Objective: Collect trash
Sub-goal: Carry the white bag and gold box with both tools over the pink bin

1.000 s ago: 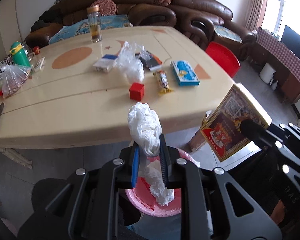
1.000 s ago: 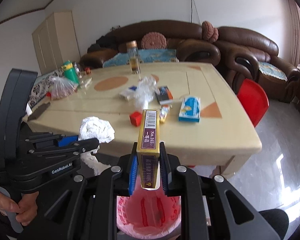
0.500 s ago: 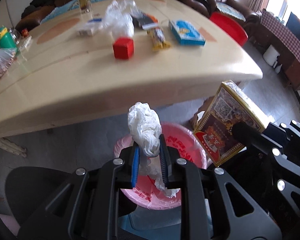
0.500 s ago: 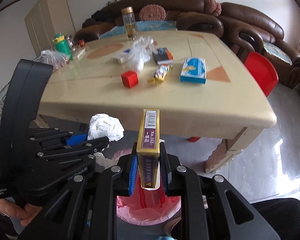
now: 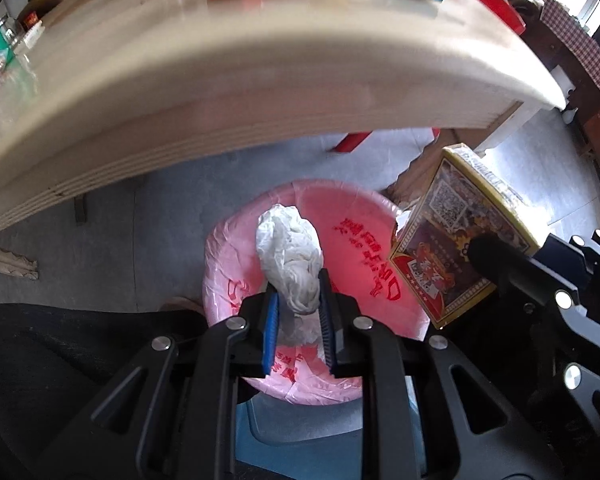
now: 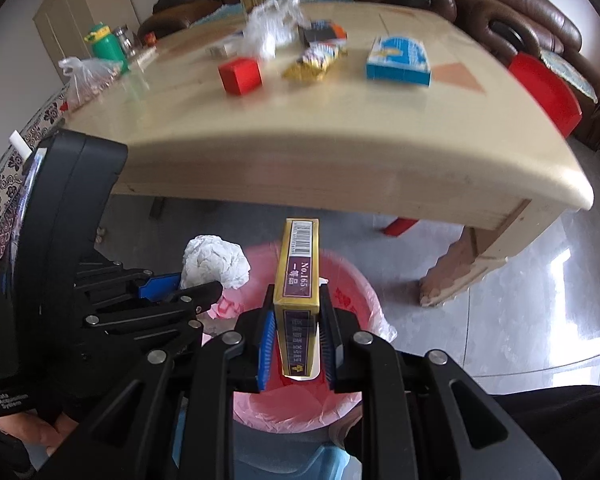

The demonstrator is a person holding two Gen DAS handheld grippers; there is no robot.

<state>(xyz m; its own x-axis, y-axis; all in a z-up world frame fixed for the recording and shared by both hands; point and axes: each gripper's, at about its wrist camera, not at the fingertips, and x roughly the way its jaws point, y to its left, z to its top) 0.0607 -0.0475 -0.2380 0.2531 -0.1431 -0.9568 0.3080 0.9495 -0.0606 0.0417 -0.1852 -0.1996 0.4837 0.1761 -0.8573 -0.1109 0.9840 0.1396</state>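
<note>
The narrow side of the yellow box [image 6: 298, 280] reads "No.165", below a barcode. The left gripper [image 6: 204, 292] housing, near left, carries white lettering "Data Acquisition System". The pink bin liner [image 5: 364, 240] bears red printed characters, not legible.

Both grippers, the left gripper [image 5: 296, 320] and the right gripper [image 6: 296, 340], are matte black plastic frames with triangular cut-outs and silver round screws behind the jaws. Blue ribbed pads [image 5: 270, 330] line the jaws. White lettering marks the left handle; bare skin shows beneath it.
</note>
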